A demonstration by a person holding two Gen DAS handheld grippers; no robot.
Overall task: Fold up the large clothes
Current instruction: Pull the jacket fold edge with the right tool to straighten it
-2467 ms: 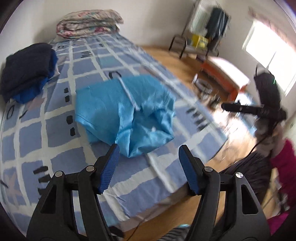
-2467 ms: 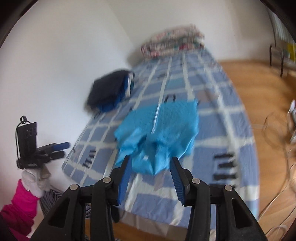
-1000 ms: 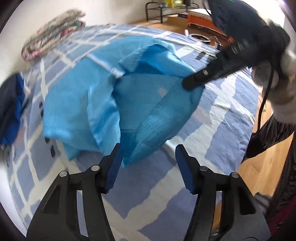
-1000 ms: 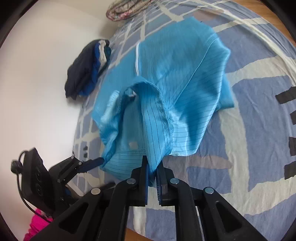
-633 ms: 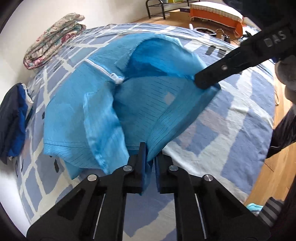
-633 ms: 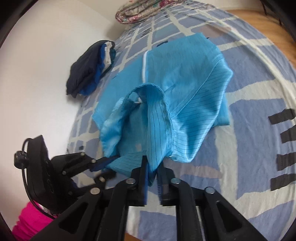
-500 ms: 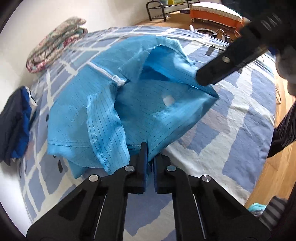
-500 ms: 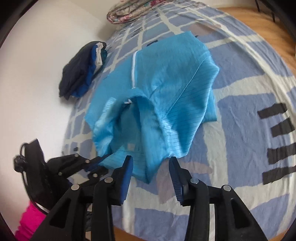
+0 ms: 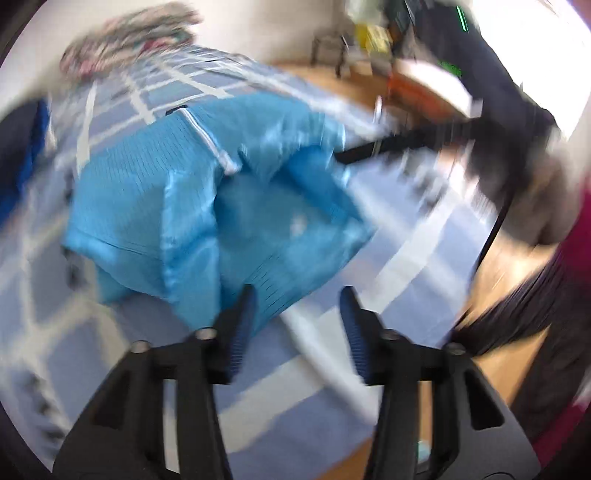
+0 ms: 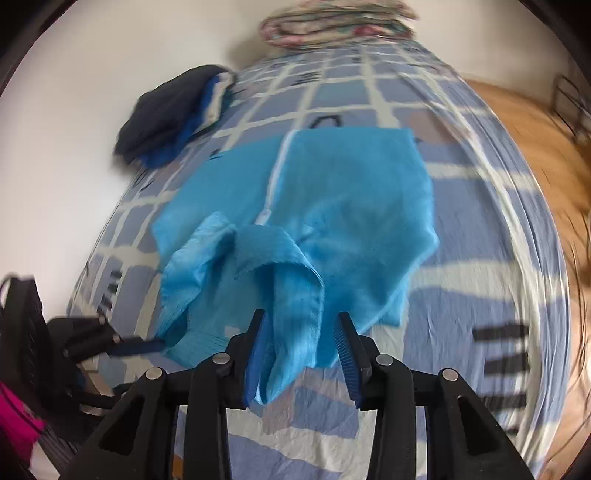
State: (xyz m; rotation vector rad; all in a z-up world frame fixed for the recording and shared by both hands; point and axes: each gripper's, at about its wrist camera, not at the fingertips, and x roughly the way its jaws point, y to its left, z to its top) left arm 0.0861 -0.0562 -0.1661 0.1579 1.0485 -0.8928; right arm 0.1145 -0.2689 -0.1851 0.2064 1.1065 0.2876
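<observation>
A bright blue garment [image 9: 207, 206] with a white zip lies half folded and bunched on the blue checked bed [image 9: 110, 369]. It also shows in the right wrist view [image 10: 332, 206]. My left gripper [image 9: 297, 332] is open, its left finger just at the garment's near edge. My right gripper [image 10: 301, 354] is open, and a loose fold of the garment lies between its fingers. The left gripper also appears in the right wrist view [image 10: 147, 345] at the garment's near left corner. The left wrist view is blurred.
A pile of dark folded clothes [image 10: 173, 110] lies at the bed's left side. A rolled floral quilt [image 10: 332, 26] lies at the head. Wooden floor [image 10: 546, 147] and furniture [image 9: 424, 81] are to the right. The bed's near edge [image 9: 406, 435] is close.
Both grippers held the garment's near edge shut about half a second ago. Both have opened and let it drop onto the bed, and they have pulled back a little.
</observation>
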